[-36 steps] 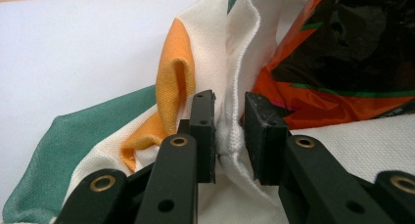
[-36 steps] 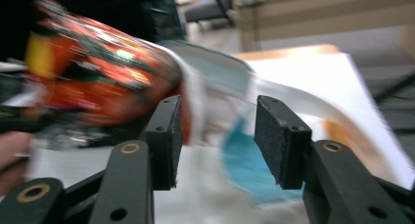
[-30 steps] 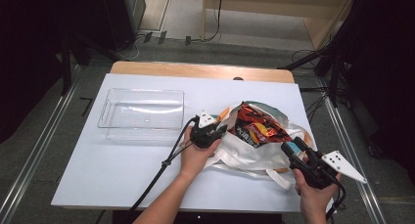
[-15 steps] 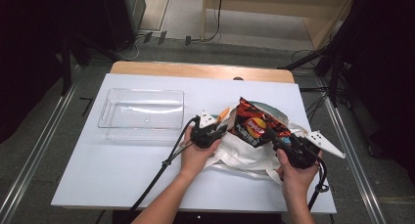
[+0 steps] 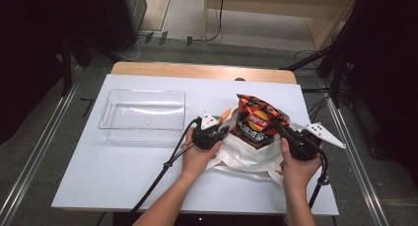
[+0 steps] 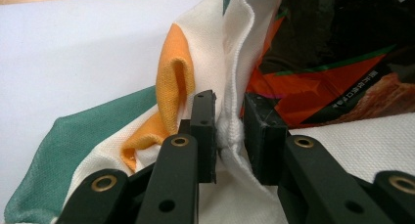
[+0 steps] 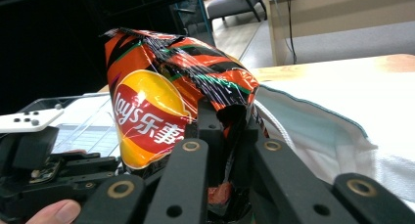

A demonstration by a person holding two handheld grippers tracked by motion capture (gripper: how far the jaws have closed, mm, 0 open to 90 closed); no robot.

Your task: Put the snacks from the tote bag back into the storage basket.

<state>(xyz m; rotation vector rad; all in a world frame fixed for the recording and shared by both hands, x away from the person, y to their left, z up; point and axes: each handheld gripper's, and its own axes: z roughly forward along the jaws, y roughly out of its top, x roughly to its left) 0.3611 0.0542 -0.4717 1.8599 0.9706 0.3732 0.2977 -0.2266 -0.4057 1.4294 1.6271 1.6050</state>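
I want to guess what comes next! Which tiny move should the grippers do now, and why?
Probably lift the chip bag straight up. The right gripper pinches its edge, the left gripper clamps the tote bag rim, and the bag's bottom sits inside.

Chip bag (image 7: 161, 106): "Lay's" logo with Chinese characters.

High view above, facing forward and down; both gripper views close along their jaws; shared chip bag (image 5: 255, 121).
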